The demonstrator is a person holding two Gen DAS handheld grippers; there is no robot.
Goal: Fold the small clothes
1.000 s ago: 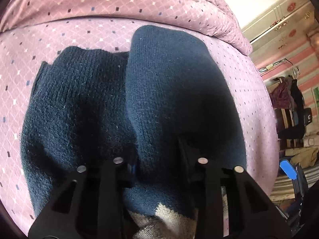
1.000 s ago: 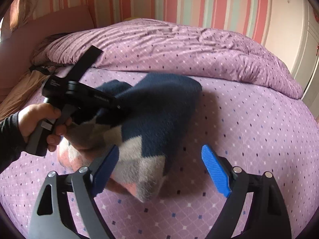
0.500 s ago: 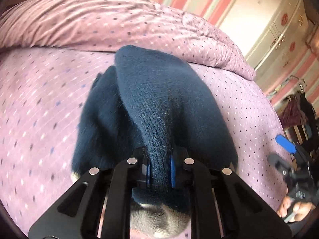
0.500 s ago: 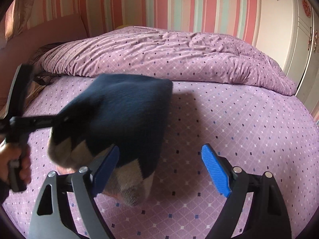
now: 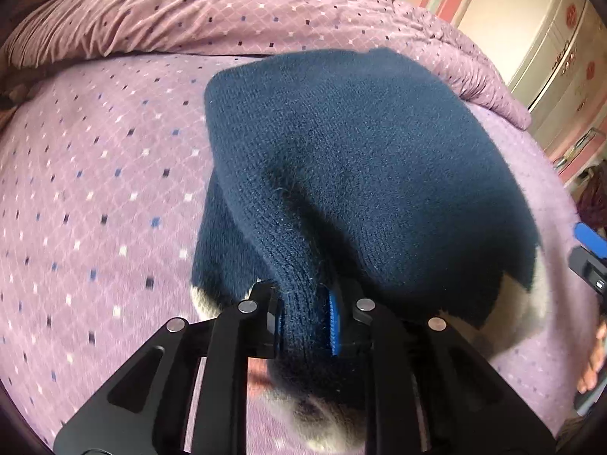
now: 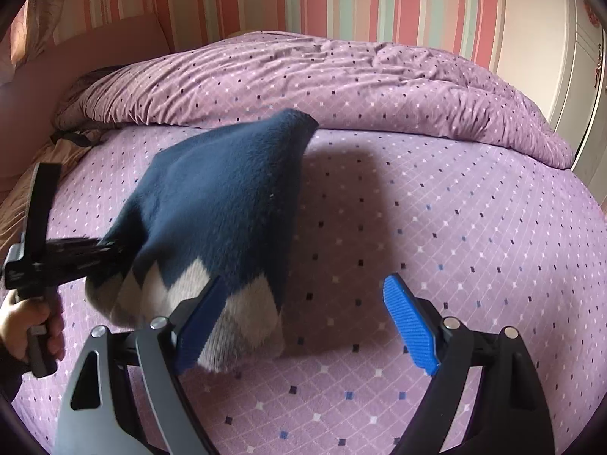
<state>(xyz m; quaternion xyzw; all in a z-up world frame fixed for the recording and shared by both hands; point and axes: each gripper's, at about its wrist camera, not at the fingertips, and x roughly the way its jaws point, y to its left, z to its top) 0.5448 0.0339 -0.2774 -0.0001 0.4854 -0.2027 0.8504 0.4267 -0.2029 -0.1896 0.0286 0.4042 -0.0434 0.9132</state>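
I count one sweater [image 6: 227, 204], navy with pale diamonds, sitting at ten o'clock from my right gripper [image 6: 303, 326]. I hold two grippers: the left gripper [image 5: 305, 318] at six o'clock in its own view, two fingers each. One bedsheet [image 6: 436, 227] lies underneath, and one duvet [image 6: 341, 79] is heaped at twelve o'clock. One wardrobe [image 5: 550, 45] stands at two o'clock in the left view.

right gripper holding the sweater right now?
No, the right gripper is open, its blue pads spread wide with only bedsheet between them; the navy sweater hangs from the left gripper.
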